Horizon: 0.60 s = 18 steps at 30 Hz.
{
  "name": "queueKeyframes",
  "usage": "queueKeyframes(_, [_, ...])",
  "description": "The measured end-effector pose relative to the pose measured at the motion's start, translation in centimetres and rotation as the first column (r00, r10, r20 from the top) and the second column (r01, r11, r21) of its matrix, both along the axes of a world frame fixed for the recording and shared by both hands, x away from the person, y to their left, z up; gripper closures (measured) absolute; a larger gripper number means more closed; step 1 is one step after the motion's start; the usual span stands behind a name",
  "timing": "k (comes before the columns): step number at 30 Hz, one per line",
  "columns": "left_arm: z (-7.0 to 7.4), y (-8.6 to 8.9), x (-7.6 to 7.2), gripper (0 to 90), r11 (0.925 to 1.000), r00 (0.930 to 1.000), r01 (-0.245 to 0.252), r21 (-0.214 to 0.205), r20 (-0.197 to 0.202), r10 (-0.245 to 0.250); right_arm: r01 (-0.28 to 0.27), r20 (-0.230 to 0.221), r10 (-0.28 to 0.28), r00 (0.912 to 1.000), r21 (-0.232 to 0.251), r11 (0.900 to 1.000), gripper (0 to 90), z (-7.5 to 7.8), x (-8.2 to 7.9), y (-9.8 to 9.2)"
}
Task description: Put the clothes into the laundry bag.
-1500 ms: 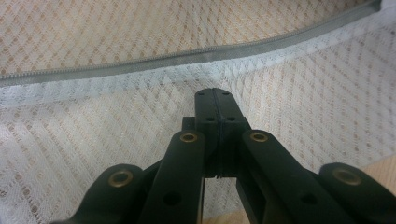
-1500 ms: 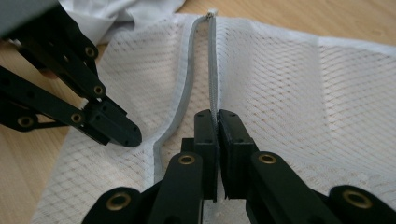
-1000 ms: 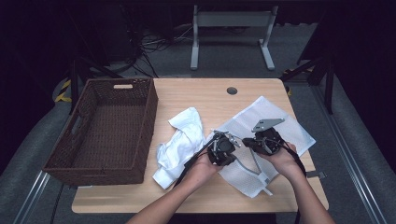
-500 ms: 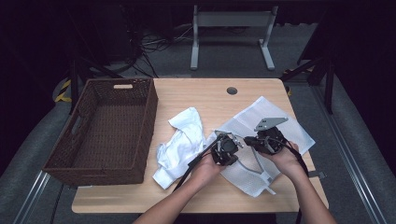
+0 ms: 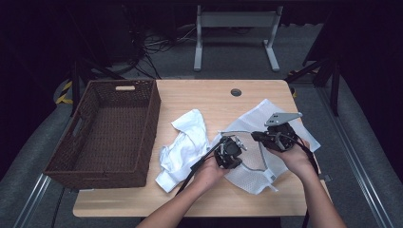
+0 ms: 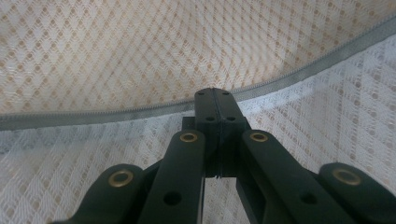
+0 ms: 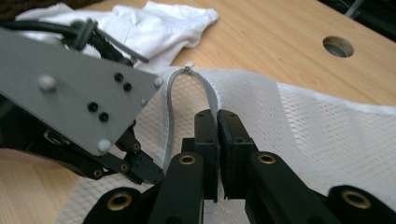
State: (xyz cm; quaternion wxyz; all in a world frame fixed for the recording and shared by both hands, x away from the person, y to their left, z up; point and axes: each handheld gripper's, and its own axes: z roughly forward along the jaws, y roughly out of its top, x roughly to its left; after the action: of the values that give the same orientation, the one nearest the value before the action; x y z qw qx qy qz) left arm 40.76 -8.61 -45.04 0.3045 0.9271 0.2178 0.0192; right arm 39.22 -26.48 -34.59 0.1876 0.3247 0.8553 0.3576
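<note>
- One white mesh laundry bag (image 5: 266, 156) is lying on the right half of the desk (image 5: 223, 102), with a single grey zipper band (image 6: 140, 109) running along its edge.
- Two tools are working on it — the left tool (image 5: 236, 144) is clamping the zipper band near the bag's left edge, its jaws pressed fully together on the band in the left gripper view.
- The right tool (image 5: 255, 136) is pinching the same band a little further along; in the right gripper view (image 7: 217, 122) the grey strip is rising in a loop from between the jaws, which are closed on it.
- One crumpled white cloth (image 5: 183, 147) is lying just left of the bag, between it and the one brown wicker basket (image 5: 111, 130) (standing at the desk's left end).
- One round cable hole (image 5: 235, 92) is showing near the desk's far edge.
- Hard to make out — the hands and tool bodies are covering the middle of the bag in the high view, the zipper's slider is too small to tell, and the left tool's grey plate (image 7: 74, 88) is blocking part of the right gripper view.
</note>
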Motion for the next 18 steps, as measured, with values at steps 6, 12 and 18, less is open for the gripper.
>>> queueKeyframes(6, [0.0,0.0,0.0,90.0,1.0000,1.0000,-0.001,0.003,-0.009,0.001,0.017,0.023,-0.017,0.9996,0.024,0.9996,86.9,1.7,-0.2,-0.3])
queueKeyframes(12, [0.0,0.0,0.0,90.0,1.0000,0.9999,0.006,0.005,-0.010,-0.006,0.028,0.048,-0.031,0.9984,0.051,0.9983,86.8,3.4,0.0,-0.7])
queueKeyframes(18, [0.1,0.0,0.0,90.0,0.9999,0.9999,0.009,0.013,-0.007,-0.009,0.046,0.075,-0.054,0.9957,0.095,0.9944,86.9,4.7,0.3,-1.3])
